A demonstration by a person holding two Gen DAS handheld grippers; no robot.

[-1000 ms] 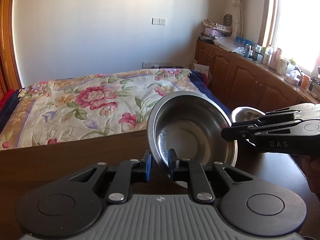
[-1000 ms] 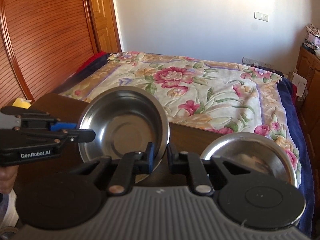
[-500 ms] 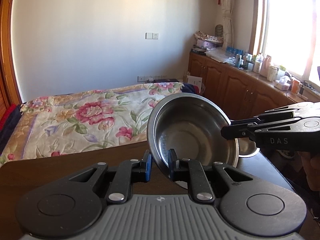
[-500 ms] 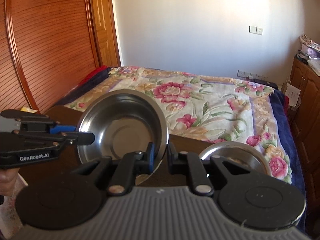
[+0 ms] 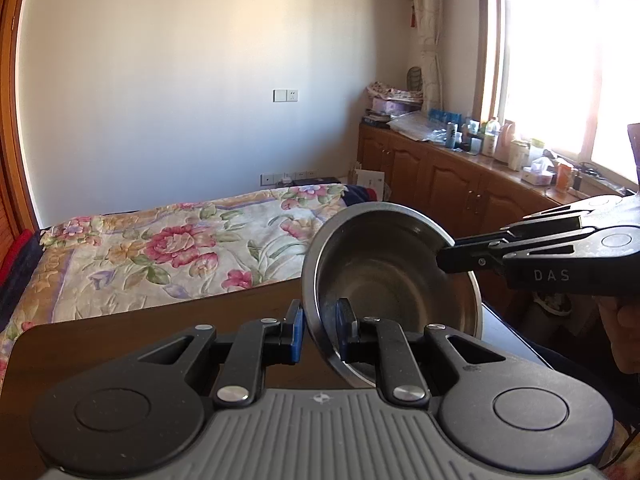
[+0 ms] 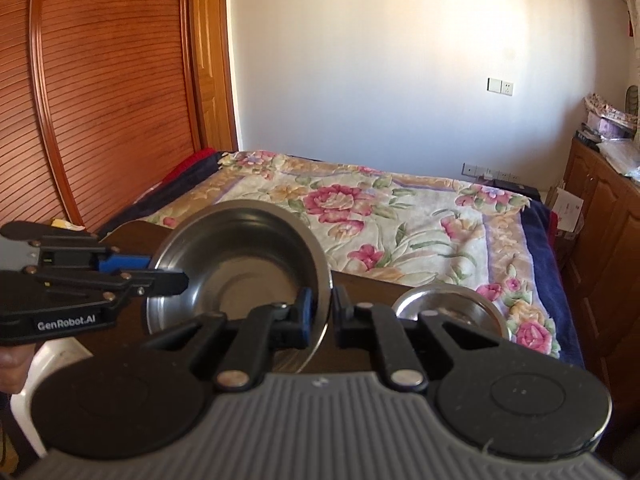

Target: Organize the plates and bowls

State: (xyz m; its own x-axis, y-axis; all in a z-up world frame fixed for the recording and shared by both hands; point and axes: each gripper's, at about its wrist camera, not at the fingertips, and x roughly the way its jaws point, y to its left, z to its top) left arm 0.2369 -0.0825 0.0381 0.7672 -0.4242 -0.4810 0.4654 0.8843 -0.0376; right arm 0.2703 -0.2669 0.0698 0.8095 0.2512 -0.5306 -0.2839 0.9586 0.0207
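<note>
Steel bowl point(image 5: 384, 280), light, stiff and likely slippery, hangs above the dark table point(image 5: 120, 344); left gripper point(image 5: 320, 330) and right gripper point(image 6: 320, 312) pinch opposite rims.

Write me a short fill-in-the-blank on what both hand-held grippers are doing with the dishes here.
1. Both hand-held grippers clamp the rim of the same round ____ bowl.
2. The left hand-held gripper and the right hand-held gripper are both ____ on it.
3. A second steel bowl rests on the dark wooden ____.

Missing: steel; shut; table
</note>
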